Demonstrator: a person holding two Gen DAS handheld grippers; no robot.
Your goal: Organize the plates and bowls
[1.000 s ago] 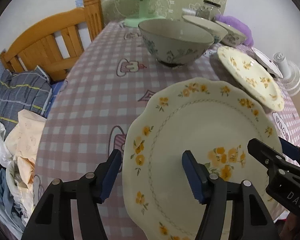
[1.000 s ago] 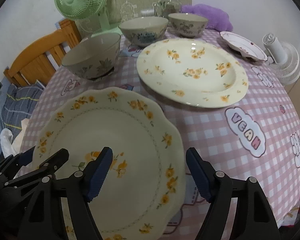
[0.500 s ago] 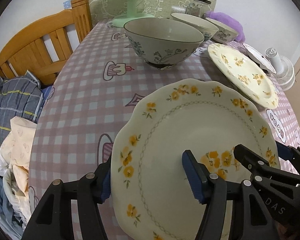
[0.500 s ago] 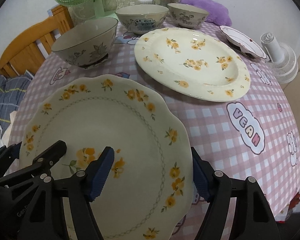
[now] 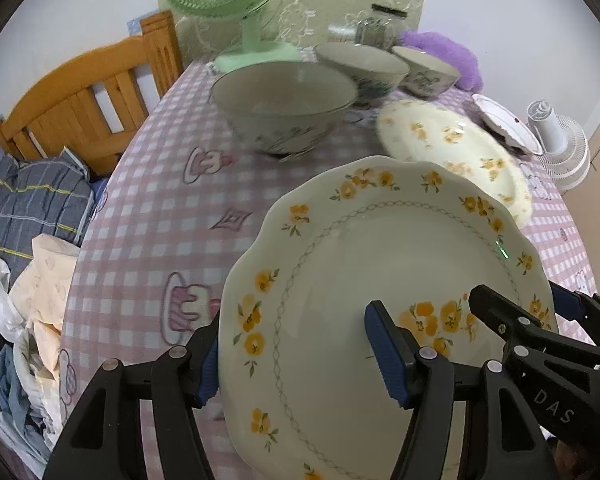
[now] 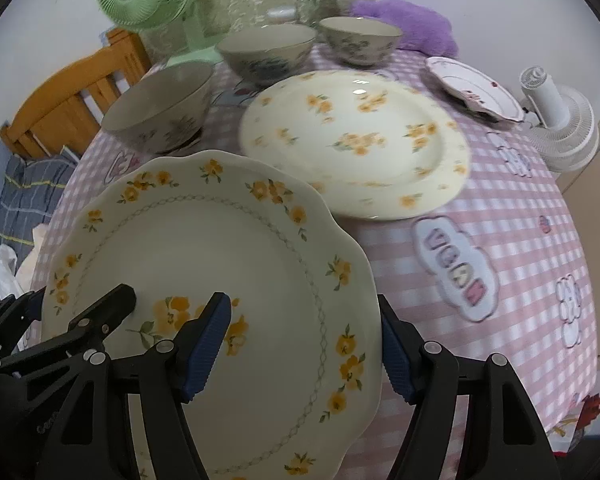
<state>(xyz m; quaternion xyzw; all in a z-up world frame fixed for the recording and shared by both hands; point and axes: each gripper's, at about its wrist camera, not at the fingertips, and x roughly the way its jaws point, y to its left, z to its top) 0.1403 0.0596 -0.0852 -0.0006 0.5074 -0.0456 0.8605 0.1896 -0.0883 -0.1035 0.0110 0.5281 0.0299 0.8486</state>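
Cream porcelain fills my left wrist view: the scalloped plate (image 5: 364, 280) with yellow flowers sits between the fingers of my left tool (image 5: 300, 352), one blue pad under the plate's left rim and the other lying on its upper face, so this tool grips the plate by its rim. My right tool's black fingers (image 5: 540, 332) enter from the right edge over the same plate. Beyond it, on the pink checked counter (image 5: 160, 216), stand the large bowl (image 5: 284, 108), two smaller bowls behind it, and the round flowered plate (image 5: 452, 148). A green fan (image 5: 236, 4) stands at the far edge. In my right wrist view, the right tool (image 6: 304, 344) straddles the scalloped plate's (image 6: 220, 264) right rim, left pad on the upper face, right pad tight against the rim's outer side; its jaws have just been closing on the plate. The plate appears raised above the counter (image 6: 520, 208), its far rim overlapping the round flowered plate (image 6: 356, 140). The left tool's fingers (image 6: 100, 316) reach in from the left.
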